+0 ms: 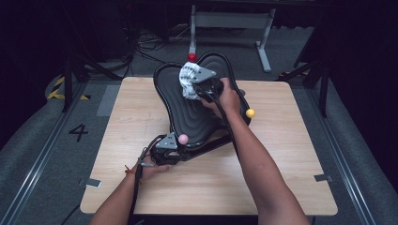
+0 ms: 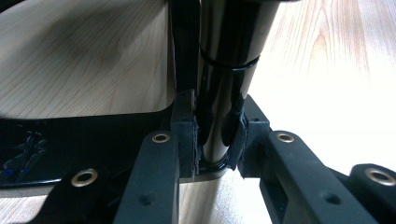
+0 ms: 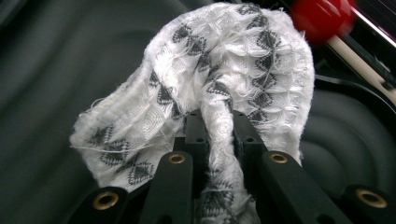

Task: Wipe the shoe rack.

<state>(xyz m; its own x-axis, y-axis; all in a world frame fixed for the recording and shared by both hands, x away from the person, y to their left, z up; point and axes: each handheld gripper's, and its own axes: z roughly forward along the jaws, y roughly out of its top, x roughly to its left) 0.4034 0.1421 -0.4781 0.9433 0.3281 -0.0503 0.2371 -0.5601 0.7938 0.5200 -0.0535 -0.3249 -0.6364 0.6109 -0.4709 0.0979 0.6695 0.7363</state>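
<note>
A glossy black wavy-ribbed shell [image 1: 197, 117] stands tilted on the wooden table [image 1: 291, 154], with a red ball [image 1: 192, 57], a yellow ball [image 1: 250, 113] and a pink ball [image 1: 183, 138] at its tips. My left gripper [image 1: 174, 149] is at the shell's near lower end. There my left gripper [image 2: 217, 135] is shut on a shiny black post [image 2: 224, 88] of the shell. My right gripper [image 1: 196, 88] holds a white cloth with grey pattern [image 1: 189, 77] against the shell's upper face. My right gripper [image 3: 218, 123] pinches a fold of the cloth [image 3: 219, 60] over the ribbed surface [image 3: 56, 70], near the red ball [image 3: 322, 16].
A white metal stand [image 1: 230, 21] and loose cables lie on the grey floor behind the table. A floor mark "4" [image 1: 78, 132] sits to the left. Bare tabletop lies at the right and along the near edge.
</note>
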